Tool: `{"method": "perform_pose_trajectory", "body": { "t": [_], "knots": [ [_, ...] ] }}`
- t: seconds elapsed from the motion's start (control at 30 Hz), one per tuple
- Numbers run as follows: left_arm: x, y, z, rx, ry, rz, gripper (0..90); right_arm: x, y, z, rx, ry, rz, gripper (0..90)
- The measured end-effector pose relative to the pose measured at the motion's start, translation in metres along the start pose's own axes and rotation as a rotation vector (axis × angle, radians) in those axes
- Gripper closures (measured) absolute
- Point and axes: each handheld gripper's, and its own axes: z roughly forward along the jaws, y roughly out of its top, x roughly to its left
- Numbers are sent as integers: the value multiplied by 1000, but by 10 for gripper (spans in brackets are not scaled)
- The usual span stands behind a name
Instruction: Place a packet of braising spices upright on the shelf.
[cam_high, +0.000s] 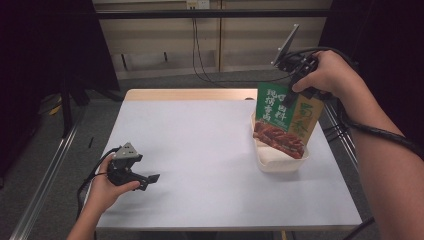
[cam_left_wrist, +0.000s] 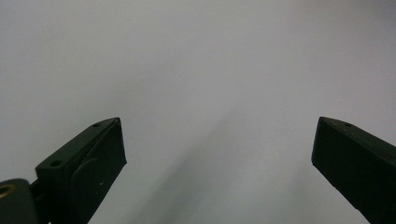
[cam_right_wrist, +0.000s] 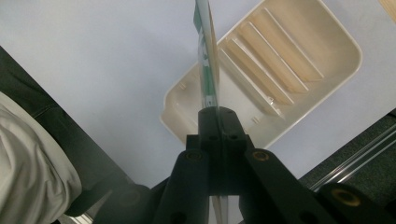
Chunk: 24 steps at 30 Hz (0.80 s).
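A flat green and yellow food packet (cam_high: 283, 119) with a picture of red meat hangs upright over a cream ribbed tray (cam_high: 280, 161) at the table's right. My right gripper (cam_high: 299, 86) is shut on the packet's top edge; in the right gripper view the black jaws pinch the thin packet (cam_right_wrist: 208, 60) edge-on above the tray (cam_right_wrist: 280, 88). My left gripper (cam_high: 150, 179) rests low over the table's front left, held by a hand. Its jaws stand wide apart over bare white tabletop, with black fingers (cam_left_wrist: 88, 163) at each side and nothing between them.
The white table (cam_high: 200, 150) has a wooden strip along its far edge. Metal rails run down both sides of the table. Cables hang at the back wall and trail from both grippers. A trouser leg (cam_right_wrist: 32, 163) shows beside the table.
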Motion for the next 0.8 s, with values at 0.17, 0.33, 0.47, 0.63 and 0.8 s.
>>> {"method": "perform_pose_trajectory", "body": {
  "t": [0.17, 0.33, 0.47, 0.63, 0.8],
  "knots": [
    [0, 0, 0, 3, 0, 1, 27, -4, -3, 4, 8, 1, 9, 900],
    [0, 0, 0, 7, 8, -1, 27, -7, -6, 6, 8, 6, 13, 900],
    [0, 0, 0, 2, 0, 1, 27, -8, -7, 10, 8, 9, 18, 900],
    [0, 0, 0, 1, 5, 1, 26, -9, -7, 13, 22, 8, 17, 900],
    [0, 0, 0, 8, 6, 0, 27, -11, -8, 18, 17, 13, 18, 900]
  ]
}}
